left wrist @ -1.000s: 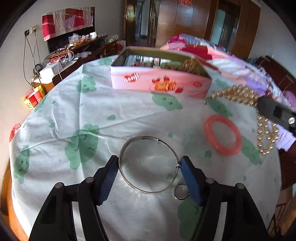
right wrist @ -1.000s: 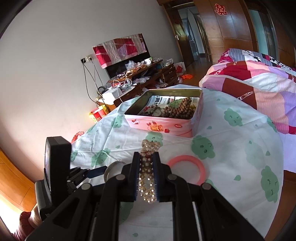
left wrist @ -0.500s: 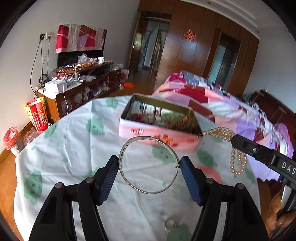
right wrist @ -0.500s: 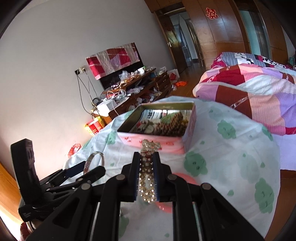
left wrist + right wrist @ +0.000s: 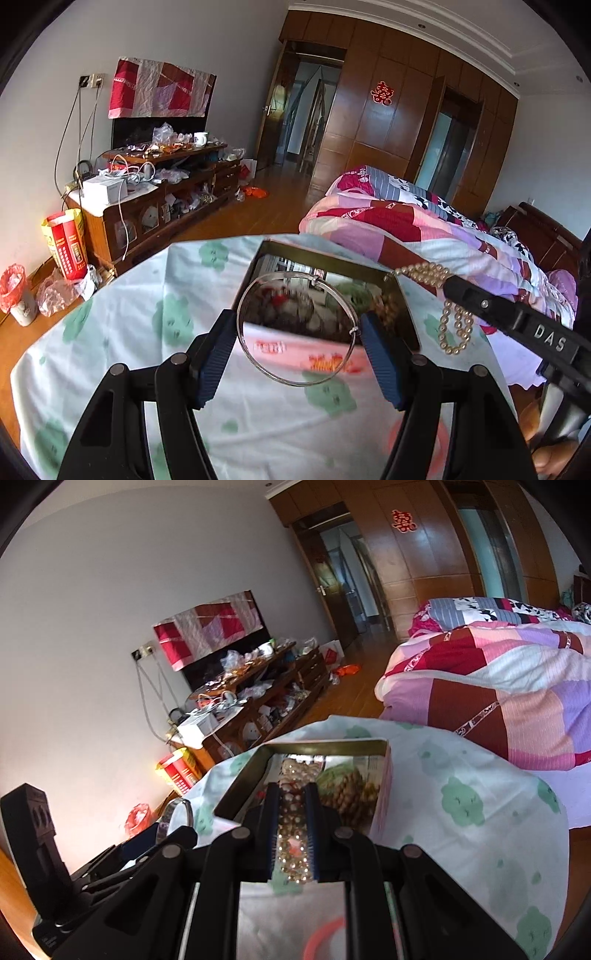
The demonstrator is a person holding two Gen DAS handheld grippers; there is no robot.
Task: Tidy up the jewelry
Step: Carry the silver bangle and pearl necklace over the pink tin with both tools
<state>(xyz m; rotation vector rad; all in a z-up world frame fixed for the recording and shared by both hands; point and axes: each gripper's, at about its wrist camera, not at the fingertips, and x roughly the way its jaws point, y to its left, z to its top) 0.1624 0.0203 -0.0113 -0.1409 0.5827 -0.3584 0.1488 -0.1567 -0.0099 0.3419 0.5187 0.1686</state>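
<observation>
Now that both have lifted off the counter [image 5: 110, 332] and swung up to the tin [image 5: 317, 258], the left hand-held gripper [image 5: 299, 334] grips the silver bangle [image 5: 295, 328] and the right hand-held gripper [image 5: 293, 827] pinches the pearl necklace [image 5: 293, 843], so both drops look close.

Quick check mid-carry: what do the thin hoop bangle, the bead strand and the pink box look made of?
Thin silver hoop bangle: polished metal, by its bright wire-like glint. Cream bead strand: pearl-like beads, glossy and round; real or imitation can't be told. Pink rectangular box: likely printed tin, with mirror-like inner walls and a thin metal rim.
</observation>
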